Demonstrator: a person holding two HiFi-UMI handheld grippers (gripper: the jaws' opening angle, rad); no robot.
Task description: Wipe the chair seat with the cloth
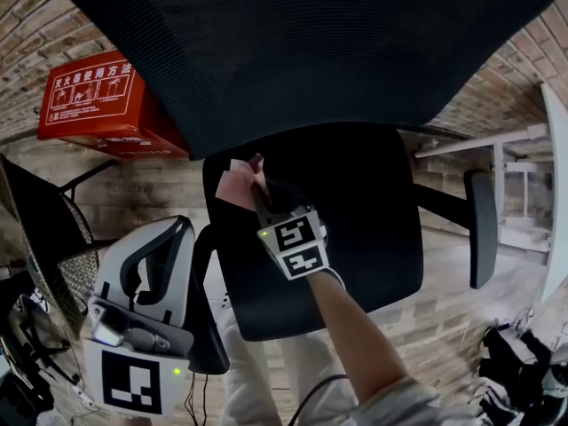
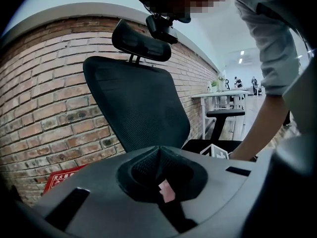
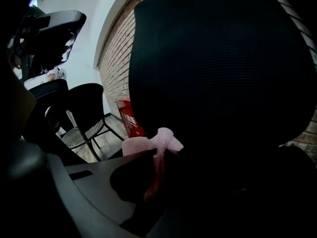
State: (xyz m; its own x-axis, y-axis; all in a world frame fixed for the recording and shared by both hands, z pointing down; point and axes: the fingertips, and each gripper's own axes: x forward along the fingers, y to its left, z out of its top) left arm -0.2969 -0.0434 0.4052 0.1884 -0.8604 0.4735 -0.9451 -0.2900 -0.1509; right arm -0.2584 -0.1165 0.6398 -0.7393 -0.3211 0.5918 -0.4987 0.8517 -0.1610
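Observation:
A black office chair fills the head view, its mesh backrest [image 1: 311, 43] over the dark seat [image 1: 364, 220]. My right gripper [image 1: 257, 177] is shut on a pink cloth [image 1: 232, 185], which lies against the seat's back left corner. In the right gripper view the bunched cloth [image 3: 158, 139] sticks out of the jaws, just before the backrest [image 3: 223, 68]. My left gripper [image 1: 182, 231] hangs off the seat's left edge, shut, with nothing between its jaws. The left gripper view looks past the shut jaws to the backrest [image 2: 138, 103] and the seat [image 2: 208, 145].
A red box [image 1: 93, 105] stands by the brick wall behind the chair at the left. A black mesh chair [image 1: 44, 238] is at the far left. The office chair's right armrest [image 1: 484, 220] juts out, and a white desk [image 1: 497, 140] stands beyond it.

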